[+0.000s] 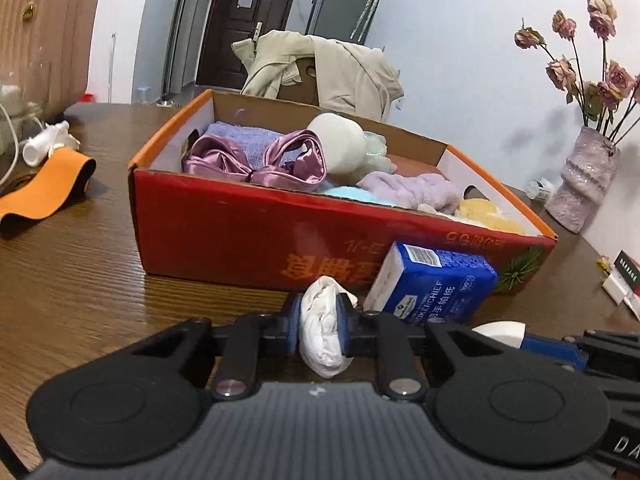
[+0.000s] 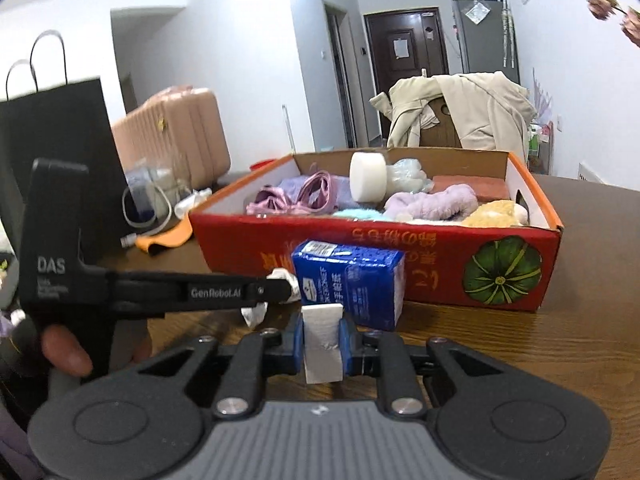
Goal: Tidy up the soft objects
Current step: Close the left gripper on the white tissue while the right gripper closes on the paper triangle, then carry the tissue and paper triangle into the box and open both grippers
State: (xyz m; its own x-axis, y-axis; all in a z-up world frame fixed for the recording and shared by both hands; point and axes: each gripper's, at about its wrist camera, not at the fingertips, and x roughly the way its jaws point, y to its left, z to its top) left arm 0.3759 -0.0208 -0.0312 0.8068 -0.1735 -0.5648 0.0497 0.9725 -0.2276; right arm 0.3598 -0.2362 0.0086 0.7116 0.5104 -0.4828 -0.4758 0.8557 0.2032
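Observation:
A red cardboard box (image 1: 224,224) (image 2: 420,264) stands on the wooden table, filled with soft things: a pink satin bow (image 1: 256,160), a white foam roll (image 1: 340,140) (image 2: 368,178), a lilac fluffy band (image 1: 408,190) and a yellow plush (image 1: 488,216). My left gripper (image 1: 320,328) is shut on a crumpled white cloth wad (image 1: 322,336), just before the box front. My right gripper (image 2: 322,346) is shut on a flat white sponge wedge (image 2: 322,344). A blue tissue pack (image 1: 428,284) (image 2: 352,284) lies against the box.
An orange strap (image 1: 44,192) and white cables lie at the left. A vase of dried roses (image 1: 584,176) stands at the right. A black paper bag (image 2: 52,160), a pink suitcase (image 2: 176,136) and a chair with a beige coat (image 2: 460,116) are behind.

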